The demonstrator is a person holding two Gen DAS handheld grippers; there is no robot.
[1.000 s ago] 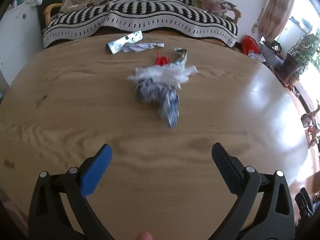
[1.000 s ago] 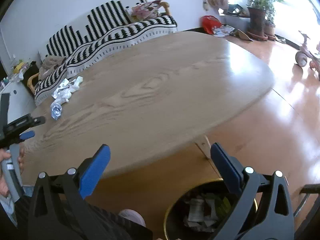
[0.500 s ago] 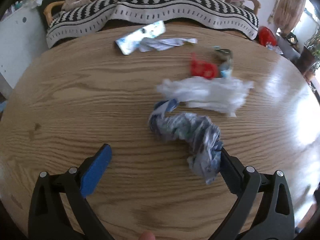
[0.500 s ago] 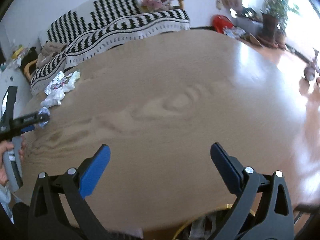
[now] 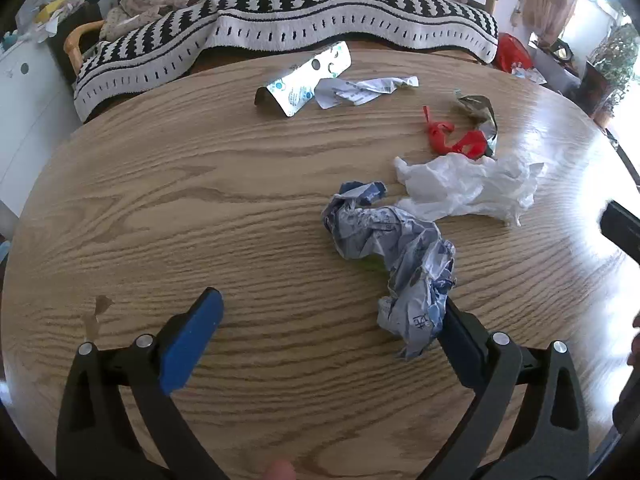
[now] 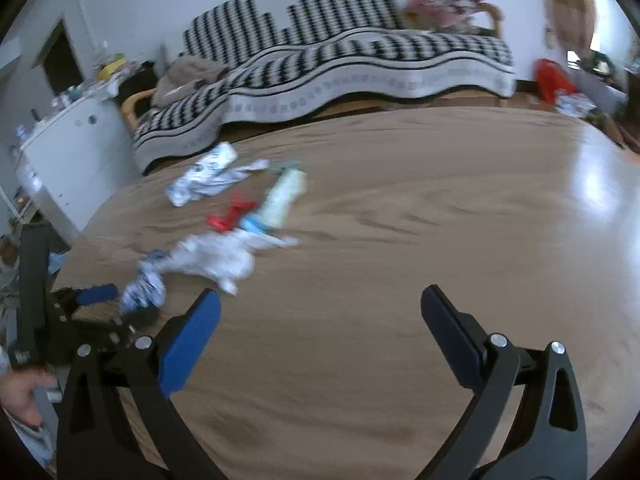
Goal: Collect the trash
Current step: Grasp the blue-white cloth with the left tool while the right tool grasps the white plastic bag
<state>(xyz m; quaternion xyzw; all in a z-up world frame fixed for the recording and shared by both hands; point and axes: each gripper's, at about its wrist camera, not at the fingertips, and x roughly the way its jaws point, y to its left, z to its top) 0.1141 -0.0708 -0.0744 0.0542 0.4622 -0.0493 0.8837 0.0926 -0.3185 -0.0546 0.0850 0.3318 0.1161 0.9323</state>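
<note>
Trash lies on the oval wooden table [image 5: 168, 208]. A crumpled blue-and-white wrapper [image 5: 394, 256] is nearest; its lower end rests against the right finger of my left gripper [image 5: 328, 320], which is open. Behind it lie a white plastic bag [image 5: 468, 184], a red scrap [image 5: 452, 138], a dark foil wrapper [image 5: 476, 106], a folded blue-dotted carton [image 5: 304, 80] and a white paper strip [image 5: 360, 90]. In the right wrist view my right gripper [image 6: 320, 324] is open above bare tabletop, right of the wrapper [image 6: 144, 292] and bag [image 6: 216, 256]. The left gripper [image 6: 96, 296] shows at that view's left edge.
A sofa with a black-and-white striped blanket [image 5: 320, 12] stands behind the table. A white cabinet [image 6: 68, 152] is at the left. A red bag [image 5: 512, 52] and potted plant [image 5: 616, 60] sit on the floor at the far right. A hand [image 6: 20, 392] holds the left gripper.
My left gripper has moved forward to the crumpled wrapper, which now touches its right finger. The right gripper swung from the bin on the floor up over the table toward the trash.
</note>
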